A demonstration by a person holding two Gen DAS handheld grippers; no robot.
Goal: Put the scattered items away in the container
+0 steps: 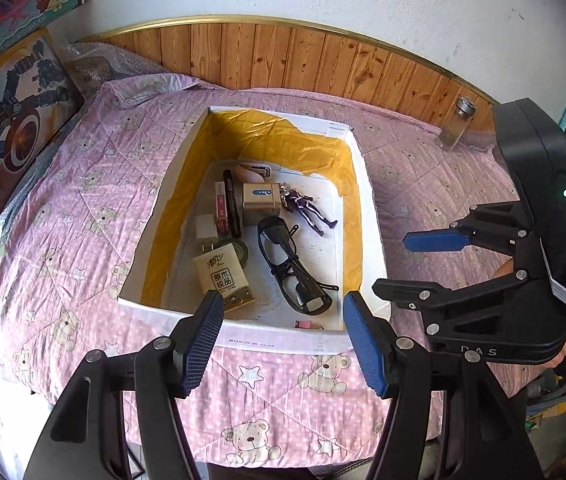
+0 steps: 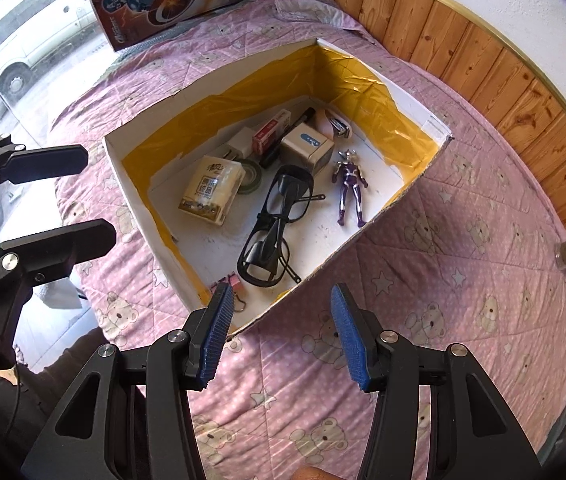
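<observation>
Box loaded, both grippers empty

Box (image 1: pixel 367 208) sits on the bed (image 1: pixel 83 216), long axis running away from the left camera. Inside: glasses (image 1: pixel 291 266) lengthwise, figure (image 1: pixel 309 208) angled beside them, tissue pack (image 1: pixel 225 280), tape roll (image 1: pixel 239 250), tin (image 1: pixel 261 202), charger (image 1: pixel 206 230), pink clip (image 1: pixel 303 324). Left gripper (image 1: pixel 283 340) and right gripper (image 2: pixel 279 334): fingers spread wide, holding nothing, hovering at the near rim.

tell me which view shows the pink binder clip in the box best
The right wrist view: the pink binder clip shows its body and wire handle at the box's near corner. In the left wrist view, only a pink sliver peeks over the near wall.
</observation>
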